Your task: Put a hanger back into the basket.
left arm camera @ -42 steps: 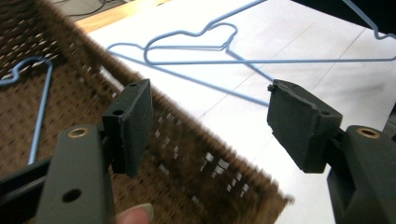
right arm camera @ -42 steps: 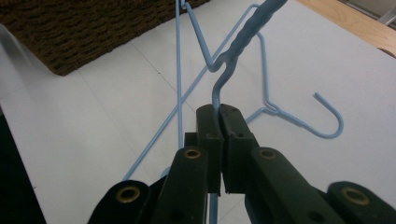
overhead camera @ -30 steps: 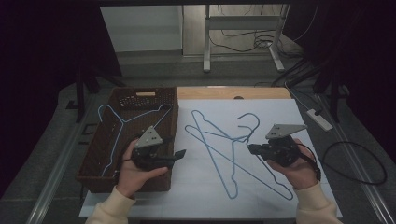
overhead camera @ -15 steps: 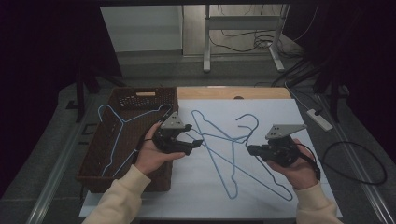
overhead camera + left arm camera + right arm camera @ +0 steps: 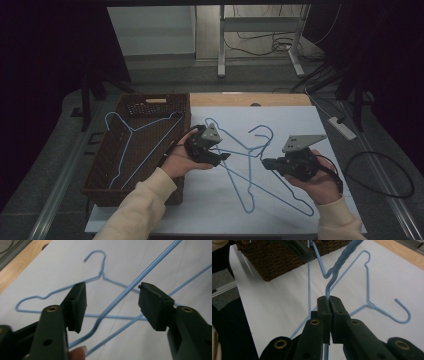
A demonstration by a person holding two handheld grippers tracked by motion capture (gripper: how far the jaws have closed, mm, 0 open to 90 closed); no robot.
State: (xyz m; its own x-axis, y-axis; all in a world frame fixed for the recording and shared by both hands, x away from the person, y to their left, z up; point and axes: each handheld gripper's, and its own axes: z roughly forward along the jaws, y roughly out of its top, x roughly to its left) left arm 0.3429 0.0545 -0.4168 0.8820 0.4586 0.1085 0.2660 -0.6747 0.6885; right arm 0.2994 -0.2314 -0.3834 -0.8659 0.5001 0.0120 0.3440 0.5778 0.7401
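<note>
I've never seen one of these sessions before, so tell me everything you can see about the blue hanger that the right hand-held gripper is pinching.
The hanger is thin wire with a light blue coating, bent into a triangle with a twisted neck. The right hand-held gripper is shut on its wire just below the twist. It crosses a second blue hanger lying on the white sheet. One straight arm runs between the open jaws of the left hand-held gripper, which have just been closing and do not yet touch it.
</note>
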